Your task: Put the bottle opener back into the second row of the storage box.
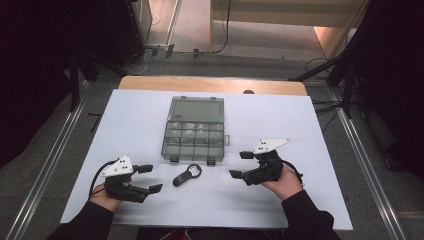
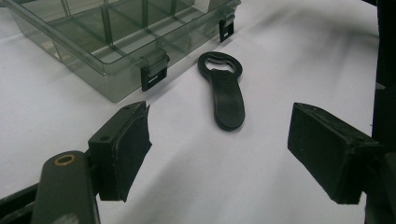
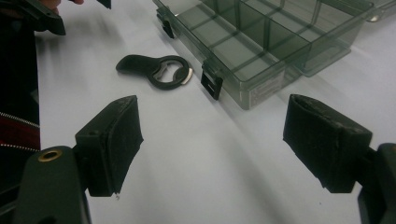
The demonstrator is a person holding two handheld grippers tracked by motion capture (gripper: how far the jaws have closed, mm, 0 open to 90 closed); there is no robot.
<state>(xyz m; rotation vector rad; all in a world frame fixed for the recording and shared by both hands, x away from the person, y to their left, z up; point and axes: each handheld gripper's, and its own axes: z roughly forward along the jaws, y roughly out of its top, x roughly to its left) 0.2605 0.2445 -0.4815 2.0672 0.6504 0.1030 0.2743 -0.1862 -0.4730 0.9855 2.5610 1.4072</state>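
Observation:
A black bottle opener (image 1: 187, 175) lies flat on the white table between my two grippers, just in front of a clear compartment box (image 1: 195, 134) whose lid is folded open. My left gripper (image 1: 150, 178) rests at the front left, open and empty, its jaws pointing right toward the opener (image 2: 223, 88). My right gripper (image 1: 241, 165) rests at the front right, open and empty, pointing left. In the right gripper view the opener (image 3: 156, 70) lies ahead to the left and the box (image 3: 261, 42) ahead to the right.
The white table top (image 1: 300, 125) lies over a wooden desk edge (image 1: 210, 84) at the back. Black latches (image 2: 154, 74) hang on the box's near wall. Cables and metal rails run along the floor on both sides.

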